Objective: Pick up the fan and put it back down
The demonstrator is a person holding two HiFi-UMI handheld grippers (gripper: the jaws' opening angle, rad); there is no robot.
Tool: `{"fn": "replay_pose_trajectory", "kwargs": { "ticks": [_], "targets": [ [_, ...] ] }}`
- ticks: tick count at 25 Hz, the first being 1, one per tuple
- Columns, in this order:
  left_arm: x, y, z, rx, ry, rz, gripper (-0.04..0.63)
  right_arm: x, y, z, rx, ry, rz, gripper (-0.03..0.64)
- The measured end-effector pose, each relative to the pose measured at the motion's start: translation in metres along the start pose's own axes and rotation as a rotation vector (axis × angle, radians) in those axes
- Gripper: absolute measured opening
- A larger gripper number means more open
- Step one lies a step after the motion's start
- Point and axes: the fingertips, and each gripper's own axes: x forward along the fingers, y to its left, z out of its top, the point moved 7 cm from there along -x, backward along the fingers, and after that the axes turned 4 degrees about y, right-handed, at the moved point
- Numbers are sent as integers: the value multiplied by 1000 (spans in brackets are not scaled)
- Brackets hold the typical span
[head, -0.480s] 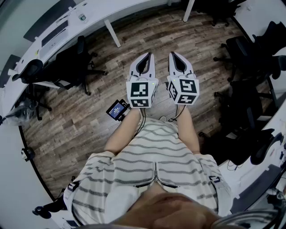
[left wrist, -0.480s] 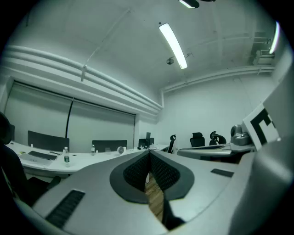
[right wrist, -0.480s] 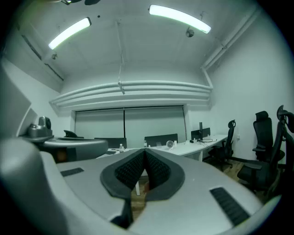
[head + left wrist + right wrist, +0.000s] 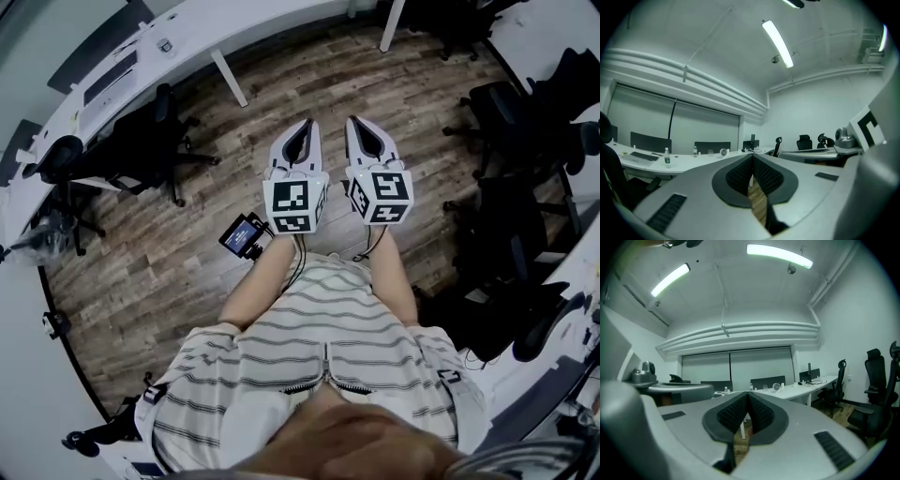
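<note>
Hovering: left gripper [image 4: 307, 124], right gripper [image 4: 353, 122], jaws together, empty; one fan [image 4: 776, 386] on desk [image 4: 797, 391].

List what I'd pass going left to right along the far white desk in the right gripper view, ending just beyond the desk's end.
Small bottle → fan → monitor → black office chair.

Matt wood-plank floor [image 4: 141, 272], smooth white desk [image 4: 262, 19], striped cloth shirt [image 4: 319, 347], matt grey plastic left claw [image 4: 753, 156]
</note>
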Motion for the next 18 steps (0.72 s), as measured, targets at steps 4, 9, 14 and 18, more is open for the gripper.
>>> {"fn": "replay_pose_trajectory", "kwargs": {
  "ticks": [4, 9, 14, 18],
  "targets": [
    [16, -18, -4, -6, -10, 24, 8, 3, -23, -4, -3, 6, 17, 11],
    [46, -17, -15, -17, 24, 39, 8, 27, -42, -8, 2, 12, 21, 11],
    [98, -10, -28, -24, 21, 36, 8, 66, -70, -17, -2, 9, 23, 12],
    [161, 1, -30, -37, -5, 60, 8, 118, -110, -17, -11, 3, 21, 12]
  ]
}}
